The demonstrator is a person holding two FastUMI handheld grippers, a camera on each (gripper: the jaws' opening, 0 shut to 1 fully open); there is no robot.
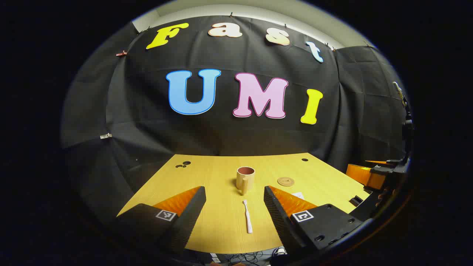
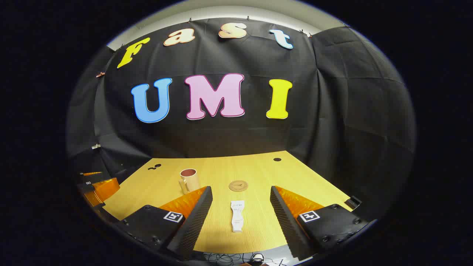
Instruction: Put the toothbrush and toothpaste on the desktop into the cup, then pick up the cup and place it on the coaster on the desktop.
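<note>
In the left gripper view a white toothbrush (image 1: 247,216) lies lengthwise on the wooden desktop (image 1: 218,229), in line with the gap of my open left gripper (image 1: 234,193). Behind it stands a tan cup (image 1: 245,178) with a reddish inside, upright, handle toward me. A round wooden coaster (image 1: 285,181) lies to the cup's right. In the right gripper view a white toothpaste tube (image 2: 237,215) lies flat ahead of my open right gripper (image 2: 241,193). The coaster (image 2: 238,185) is just beyond the tube, and the cup (image 2: 189,180) stands to the left.
The desktop (image 2: 258,221) has small cable holes near its far edge. The right gripper's orange and black body (image 1: 373,177) is at the right edge of the left gripper view; the left gripper's body (image 2: 98,186) is at the left edge of the right gripper view. Cables hang below the desk's front edge.
</note>
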